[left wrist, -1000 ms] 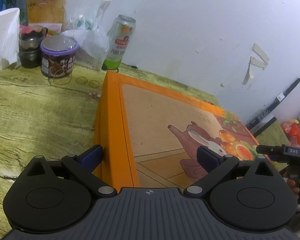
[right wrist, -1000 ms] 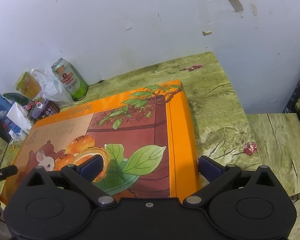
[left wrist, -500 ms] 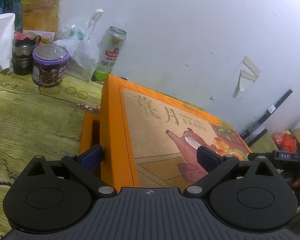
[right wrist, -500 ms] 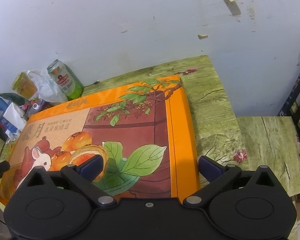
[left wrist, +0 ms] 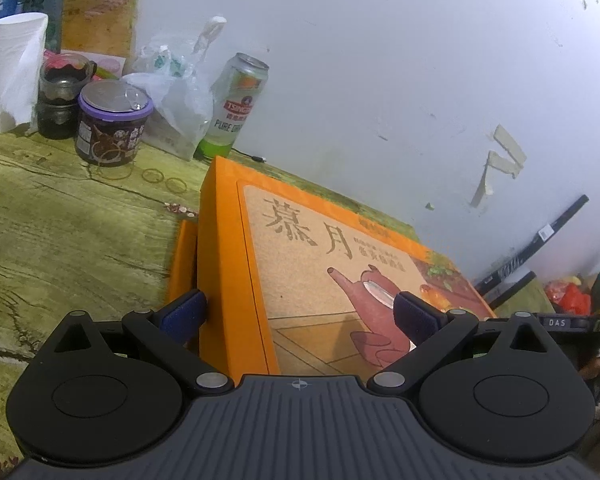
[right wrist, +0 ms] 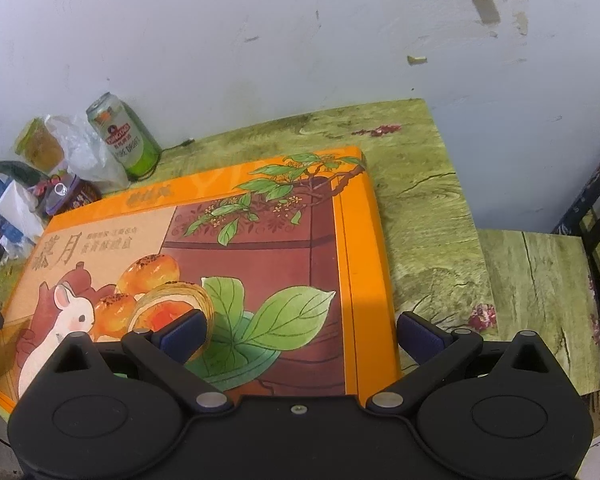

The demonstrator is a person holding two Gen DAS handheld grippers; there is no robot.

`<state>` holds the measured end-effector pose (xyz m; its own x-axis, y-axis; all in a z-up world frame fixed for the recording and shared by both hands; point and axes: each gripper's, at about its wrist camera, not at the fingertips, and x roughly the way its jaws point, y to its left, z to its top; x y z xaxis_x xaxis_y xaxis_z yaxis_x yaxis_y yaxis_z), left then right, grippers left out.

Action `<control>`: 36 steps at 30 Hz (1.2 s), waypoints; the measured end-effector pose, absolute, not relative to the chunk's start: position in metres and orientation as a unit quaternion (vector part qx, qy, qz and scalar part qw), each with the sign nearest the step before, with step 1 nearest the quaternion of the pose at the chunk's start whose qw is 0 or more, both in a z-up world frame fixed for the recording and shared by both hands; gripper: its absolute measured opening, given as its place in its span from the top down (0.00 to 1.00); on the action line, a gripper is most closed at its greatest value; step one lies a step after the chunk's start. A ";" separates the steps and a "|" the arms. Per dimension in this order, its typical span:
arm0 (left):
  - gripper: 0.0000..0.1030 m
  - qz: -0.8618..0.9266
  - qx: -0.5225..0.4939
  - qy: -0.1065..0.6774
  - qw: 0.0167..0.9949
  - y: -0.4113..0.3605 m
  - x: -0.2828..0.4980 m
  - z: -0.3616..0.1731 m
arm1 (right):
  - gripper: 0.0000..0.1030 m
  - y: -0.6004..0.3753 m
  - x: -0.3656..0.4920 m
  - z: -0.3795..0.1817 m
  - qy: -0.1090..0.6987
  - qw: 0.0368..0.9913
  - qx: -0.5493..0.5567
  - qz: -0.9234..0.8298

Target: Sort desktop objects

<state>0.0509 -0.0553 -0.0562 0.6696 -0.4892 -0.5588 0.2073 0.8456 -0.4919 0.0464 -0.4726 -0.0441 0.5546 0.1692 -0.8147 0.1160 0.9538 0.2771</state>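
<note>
A large flat orange gift box lid with a rabbit and pastry picture is lifted off its orange base, tilted up at the left end. My left gripper is open wide, its fingers straddling the lid's left edge, one pad under the rim. My right gripper is open wide and straddles the lid's right edge, one pad over the picture, one outside the rim. The lid fills the right wrist view.
On the green wood-grain table against the white wall stand a purple-lidded cup, a beer can, a clear plastic bag, a paper roll, a dark jar and bottles. Rubber bands lie near the box.
The lid has risen off its base, and the base's orange edge now shows below it at the left. Both grippers rose with the lid and stayed open wide.
</note>
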 end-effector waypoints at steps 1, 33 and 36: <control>0.03 -0.194 -0.199 0.357 0.892 -0.055 0.051 -0.057 | 0.00 -0.472 0.047 -0.044 0.473 0.868 0.151 0.016; 0.03 -0.178 -0.225 0.372 0.883 -0.043 0.056 -0.070 | 0.00 -0.462 0.067 -0.048 0.499 0.855 0.139 0.019; 0.03 -0.178 -0.226 0.372 0.882 -0.043 0.056 -0.071 | 0.00 -0.462 0.067 -0.049 0.500 0.854 0.138 0.020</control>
<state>0.0556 -0.0431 -0.0705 0.6593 -0.4825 -0.5766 0.1455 0.8343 -0.5317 0.0675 -0.4622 -0.0487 0.4985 0.1717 -0.8497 0.1049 0.9610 0.2558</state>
